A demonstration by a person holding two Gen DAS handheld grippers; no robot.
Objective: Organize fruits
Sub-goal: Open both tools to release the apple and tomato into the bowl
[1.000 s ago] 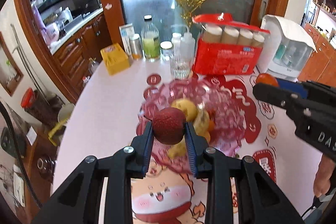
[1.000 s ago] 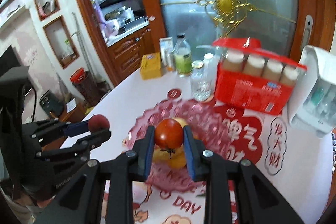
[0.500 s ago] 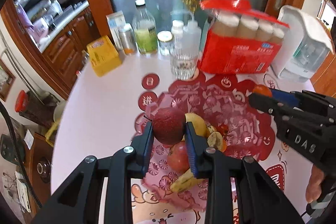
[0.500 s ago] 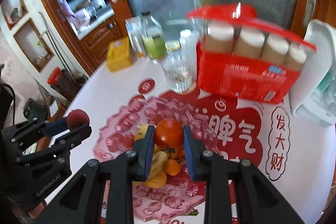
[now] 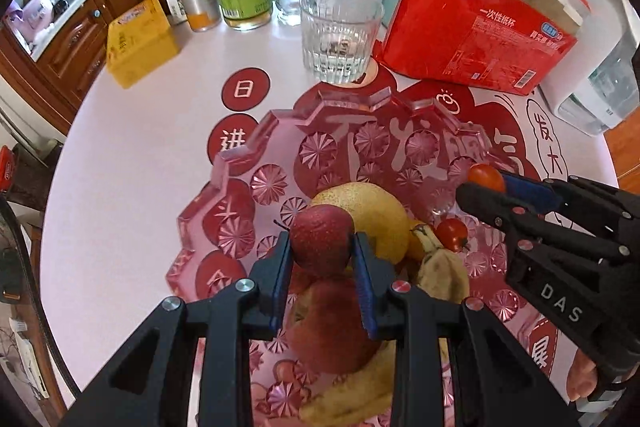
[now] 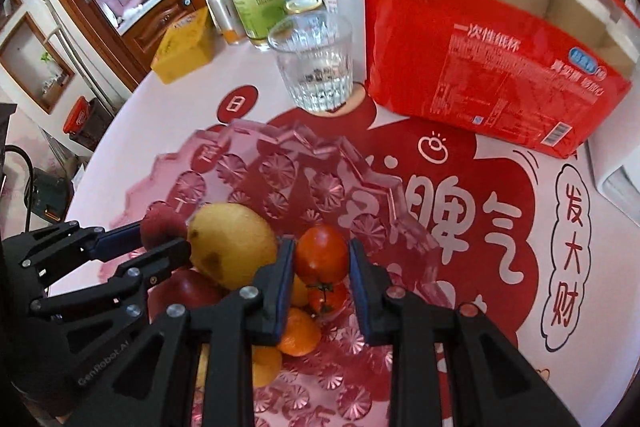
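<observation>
Round pale-pink table (image 5: pixel 132 163), red printed mat; pink glass fruit tray (image 5: pixel 340 103) at centre. Behind tray: ribbed tumbler (image 5: pixel 340 35), red paper-cup pack (image 5: pixel 476 27), bottles. Wooden cabinets beyond. Left gripper (image 5: pixel 322 247) clamps red apple (image 5: pixel 322 239) above tray; right gripper (image 6: pixel 322 259) clamps tomato (image 6: pixel 322 253) above tray.

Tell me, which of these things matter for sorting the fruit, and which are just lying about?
In play: small red apple in left gripper, tomato in right gripper, pink glass dish, pear.
Lying about: drinking glass, red cup pack, yellow box.
</observation>
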